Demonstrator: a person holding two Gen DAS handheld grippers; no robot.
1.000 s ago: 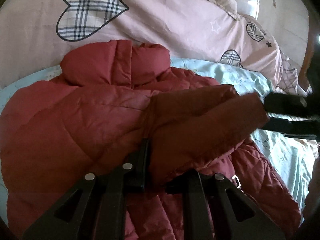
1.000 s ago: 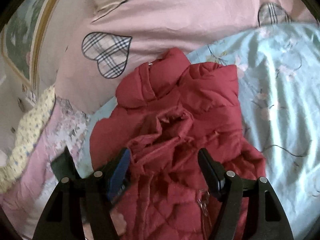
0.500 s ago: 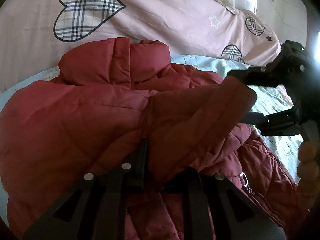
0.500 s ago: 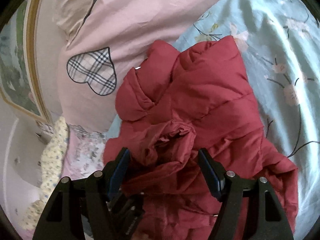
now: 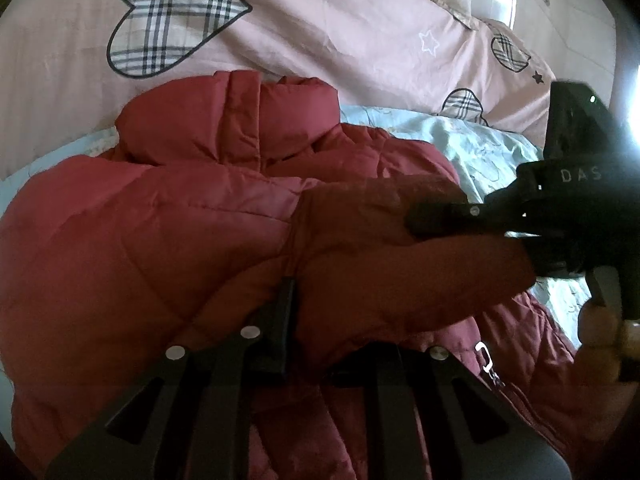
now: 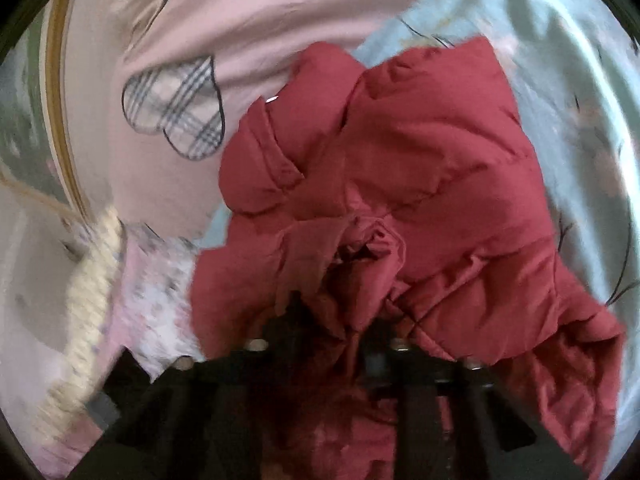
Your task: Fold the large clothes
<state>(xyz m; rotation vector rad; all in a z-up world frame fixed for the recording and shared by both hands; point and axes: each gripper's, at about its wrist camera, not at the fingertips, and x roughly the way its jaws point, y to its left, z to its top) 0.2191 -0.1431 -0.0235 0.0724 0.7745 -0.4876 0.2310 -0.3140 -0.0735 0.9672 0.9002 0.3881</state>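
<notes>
One sleeve [image 5: 400,264] is as far as the fold has got: it lies across the red jacket [image 5: 140,248], which is spread on the bed [image 6: 568,60], collar toward the pink quilt [image 5: 340,40]. Left tongs [image 5: 308,344] are clamped on the sleeve. Right tongs [image 6: 348,336] have just been closing and now pinch its cuff [image 6: 368,248]. Body and hem look unfolded, so most remains.

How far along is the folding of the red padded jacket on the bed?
Early. Done: the jacket lies on the sheet with one sleeve across its front. In hand: the left tool and right tool both grip that sleeve, the right having just closed. Left: body folds.
</notes>
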